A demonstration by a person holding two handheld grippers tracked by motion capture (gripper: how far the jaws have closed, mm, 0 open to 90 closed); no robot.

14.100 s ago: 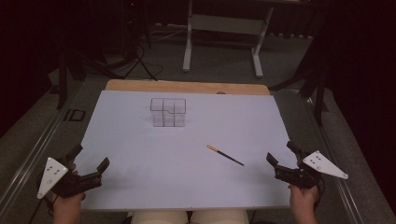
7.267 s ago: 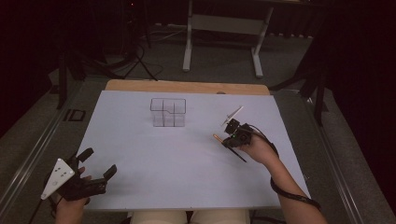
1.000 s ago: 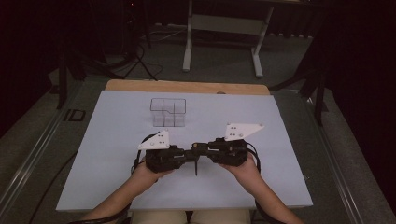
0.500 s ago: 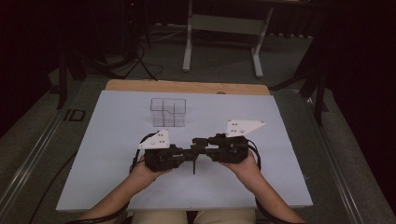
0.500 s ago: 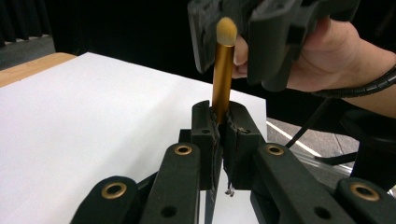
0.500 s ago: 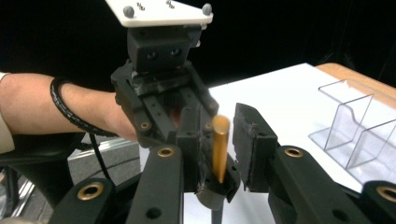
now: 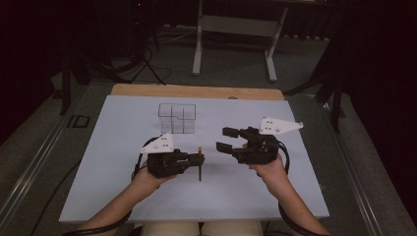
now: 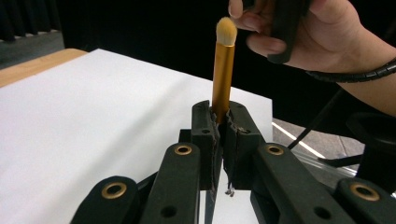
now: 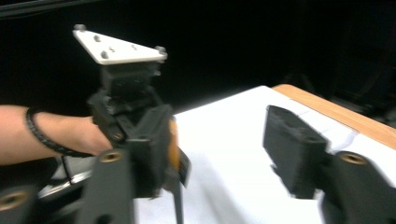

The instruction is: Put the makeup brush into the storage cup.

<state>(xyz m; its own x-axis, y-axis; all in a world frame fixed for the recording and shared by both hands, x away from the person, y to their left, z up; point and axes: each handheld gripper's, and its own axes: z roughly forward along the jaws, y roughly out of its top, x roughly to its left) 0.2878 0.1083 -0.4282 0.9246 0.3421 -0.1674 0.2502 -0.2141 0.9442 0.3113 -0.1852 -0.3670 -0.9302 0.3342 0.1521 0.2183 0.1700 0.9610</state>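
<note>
A makeup brush [image 7: 200, 166] with a gold ferrule, a pale tip and a dark handle stands upright over the white mat [image 7: 113, 162]. My left gripper [image 7: 196, 160] is shut on it; in the left gripper view the pads clamp the brush [image 8: 223, 74] just below the gold part, at the left gripper [image 8: 222, 116]. My right gripper [image 7: 222, 139] hangs a short way to the right of the brush. Its jaws have just been opening and nothing is between them. In the right gripper view the right gripper [image 9: 219, 135] gapes wide, with the brush [image 9: 173, 144] off to its left.
A clear plastic organiser box [image 7: 177, 118] with several compartments stands on the mat beyond the grippers. The mat lies on a wooden tabletop [image 7: 196, 91]. A metal stand [image 7: 236, 29] and cables are on the dark floor behind.
The right gripper has let go of the brush, opened, and drawn back to the right and upward. The left gripper has stayed put, shut on the brush.
</note>
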